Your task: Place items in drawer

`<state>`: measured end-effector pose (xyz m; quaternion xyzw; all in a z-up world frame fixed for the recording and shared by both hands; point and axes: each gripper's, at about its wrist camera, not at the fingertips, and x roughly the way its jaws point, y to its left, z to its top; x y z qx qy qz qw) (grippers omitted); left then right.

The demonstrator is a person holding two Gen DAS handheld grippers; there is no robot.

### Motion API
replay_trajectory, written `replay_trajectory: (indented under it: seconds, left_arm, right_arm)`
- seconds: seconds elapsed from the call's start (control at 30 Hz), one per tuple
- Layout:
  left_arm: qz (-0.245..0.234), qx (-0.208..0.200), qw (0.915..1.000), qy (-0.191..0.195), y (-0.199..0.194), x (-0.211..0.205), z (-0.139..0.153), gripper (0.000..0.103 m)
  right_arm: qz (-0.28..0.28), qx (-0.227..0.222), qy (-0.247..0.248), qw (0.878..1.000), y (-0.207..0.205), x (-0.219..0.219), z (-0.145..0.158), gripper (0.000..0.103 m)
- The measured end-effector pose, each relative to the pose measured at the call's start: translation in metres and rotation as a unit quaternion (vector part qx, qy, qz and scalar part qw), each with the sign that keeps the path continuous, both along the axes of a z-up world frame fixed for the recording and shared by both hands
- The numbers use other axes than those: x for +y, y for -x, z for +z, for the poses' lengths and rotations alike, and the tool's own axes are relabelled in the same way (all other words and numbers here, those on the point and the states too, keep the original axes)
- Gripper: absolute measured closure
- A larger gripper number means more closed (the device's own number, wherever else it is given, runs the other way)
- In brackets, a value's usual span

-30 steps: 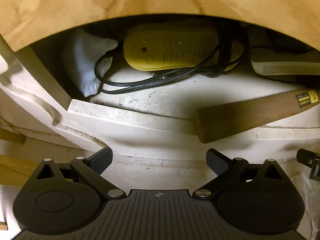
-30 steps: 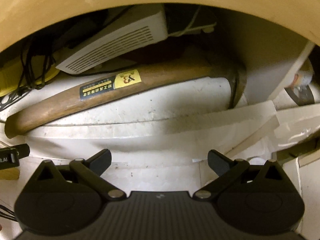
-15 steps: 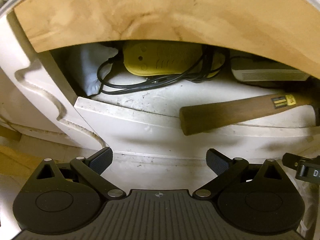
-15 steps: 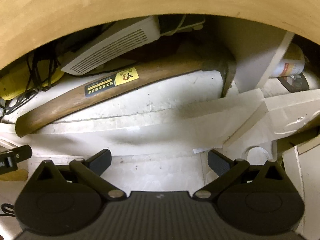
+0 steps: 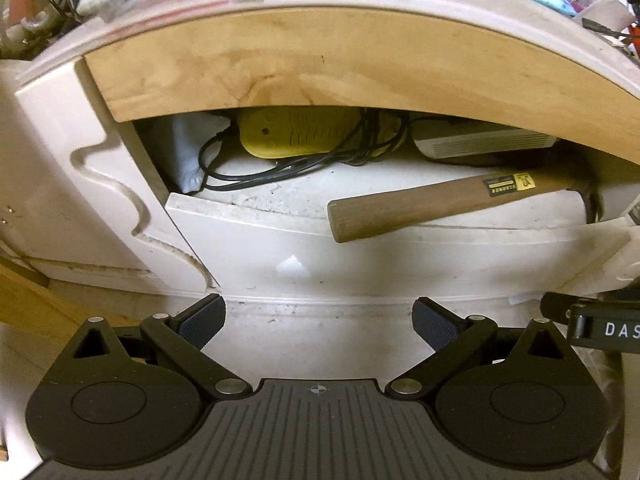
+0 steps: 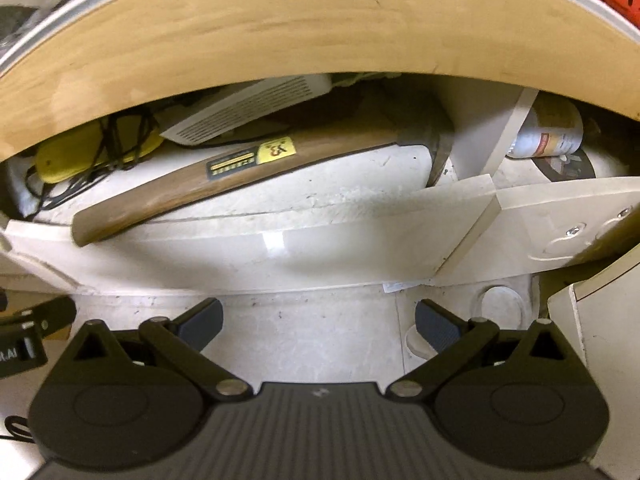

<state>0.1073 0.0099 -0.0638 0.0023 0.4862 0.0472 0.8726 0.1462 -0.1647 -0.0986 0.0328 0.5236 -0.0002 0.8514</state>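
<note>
step: stowing judged done | hammer [image 5: 440, 204] is laid in drawer [image 5: 360, 248], handle at 9 o'clock, overhanging front | left tongs [image 5: 318, 326], right tongs [image 6: 318, 326] spread wide, empty | next: drawer to be pushed shut, handle nudged inward

The drawer [image 5: 400, 256] is off-white with dark specks, under a pale blond wood desk [image 5: 320, 64] edge. In it lie a brown-handled hammer [image 5: 420, 204] with a black-and-yellow label, a yellow device [image 5: 296, 136] wound in black cable [image 5: 256, 174], and a white ribbed box [image 5: 484, 145]. Both grippers are black with ribbed grey bodies.
</note>
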Motion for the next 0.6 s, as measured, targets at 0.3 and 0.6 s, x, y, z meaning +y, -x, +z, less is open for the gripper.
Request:
replay_trajectory:
  seconds: [0.3, 0.6]
  left_arm:
    - [0.004, 0.006, 0.9999, 0.008, 0.016, 0.000, 0.009, 0.000]
    - [0.011, -0.004, 0.9998, 0.019, 0.035, 0.000, 0.022, 0.000]
  right_arm:
    - [0.012, -0.009, 0.001, 1.000, 0.022, 0.003, 0.022, 0.000]
    - [0.011, -0.013, -0.005, 1.000, 0.042, 0.001, 0.039, 0.000]
